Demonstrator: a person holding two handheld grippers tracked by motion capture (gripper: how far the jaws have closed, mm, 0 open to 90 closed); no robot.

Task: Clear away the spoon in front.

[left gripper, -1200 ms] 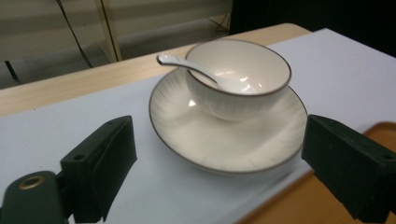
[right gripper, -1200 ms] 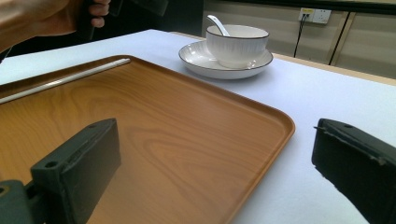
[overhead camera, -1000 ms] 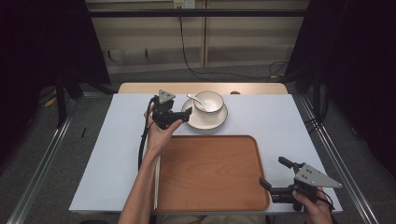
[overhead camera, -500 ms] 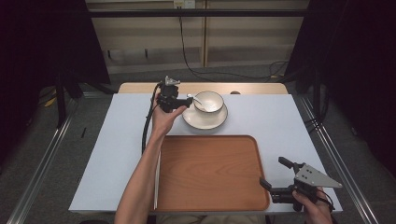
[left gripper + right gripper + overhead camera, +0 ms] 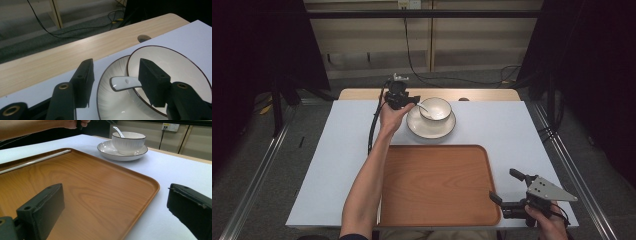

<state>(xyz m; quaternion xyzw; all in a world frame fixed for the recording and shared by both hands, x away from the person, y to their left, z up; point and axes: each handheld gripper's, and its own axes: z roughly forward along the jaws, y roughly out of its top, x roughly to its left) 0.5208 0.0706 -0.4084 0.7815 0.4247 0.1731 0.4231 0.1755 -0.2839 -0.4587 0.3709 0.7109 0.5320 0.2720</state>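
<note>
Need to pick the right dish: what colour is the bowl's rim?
Dark brown line on a white bowl, clearest in the left gripper view.

We've got a light wooden table (image 5: 362, 94) mostly covered by a white sheet (image 5: 337, 165). On the sheet sits a wooden tray (image 5: 437, 185) near our edge, and a saucer (image 5: 431, 127) just behind it.

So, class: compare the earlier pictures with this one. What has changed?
The left tool moved up the table, its jaws closing around the spoon handle, not yet pressing it. The bowl, saucer, tray and right tool stayed put.
</note>
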